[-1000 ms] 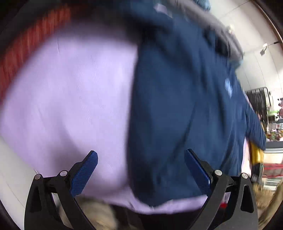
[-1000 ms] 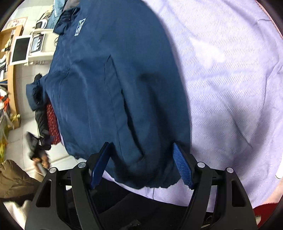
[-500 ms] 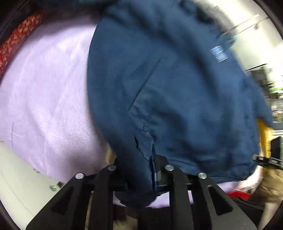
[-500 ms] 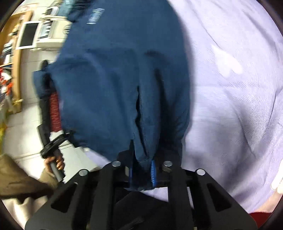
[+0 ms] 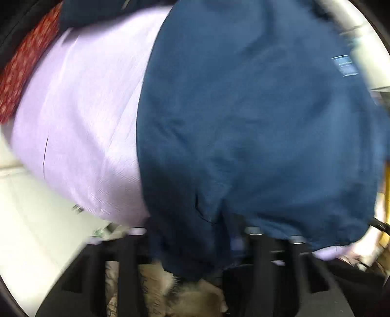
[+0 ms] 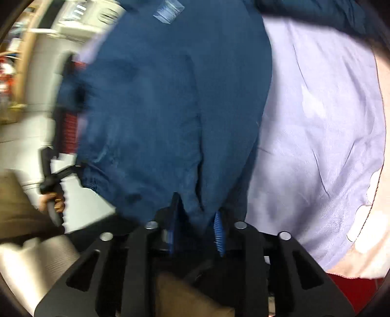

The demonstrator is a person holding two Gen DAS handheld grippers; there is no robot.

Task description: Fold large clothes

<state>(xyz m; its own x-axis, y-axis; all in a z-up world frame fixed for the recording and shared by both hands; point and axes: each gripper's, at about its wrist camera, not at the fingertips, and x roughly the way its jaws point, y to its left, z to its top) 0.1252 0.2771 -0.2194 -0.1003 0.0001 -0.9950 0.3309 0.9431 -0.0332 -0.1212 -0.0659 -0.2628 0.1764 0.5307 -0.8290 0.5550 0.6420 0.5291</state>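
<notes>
1. The right gripper (image 6: 196,226) stands nearest in its own view, its two blue ribbed pads (image 6: 218,231) a little apart, with a bunched fold of the navy jacket's (image 6: 175,102) hem between them; the jaws have just been opening, and blur hides whether the pads still press on the cloth.
2. The left gripper (image 5: 192,246) points down at the hem of the same jacket (image 5: 243,122). Its black fingers are blurred and partly covered by a hanging flap of navy cloth; the jaws have just been opening and stand apart, with the flap drooping between them, but I cannot tell whether they still pinch it.
3. Below the left gripper, tan fabric (image 5: 156,290) shows.
4. The jacket lies spread on a pale lilac sheet (image 5: 80,126), hem towards both cameras, with bare sheet to one side of it.
5. In the right wrist view a hand (image 6: 52,203) grips the dark handle of the other tool beside the jacket's edge.
6. Farther up, a small pale-blue chest label (image 6: 167,10) sits on the jacket; its writing is too blurred to read. It also shows in the left view (image 5: 345,65).
7. A red patterned cloth (image 5: 26,70) borders the sheet's far corner.
</notes>
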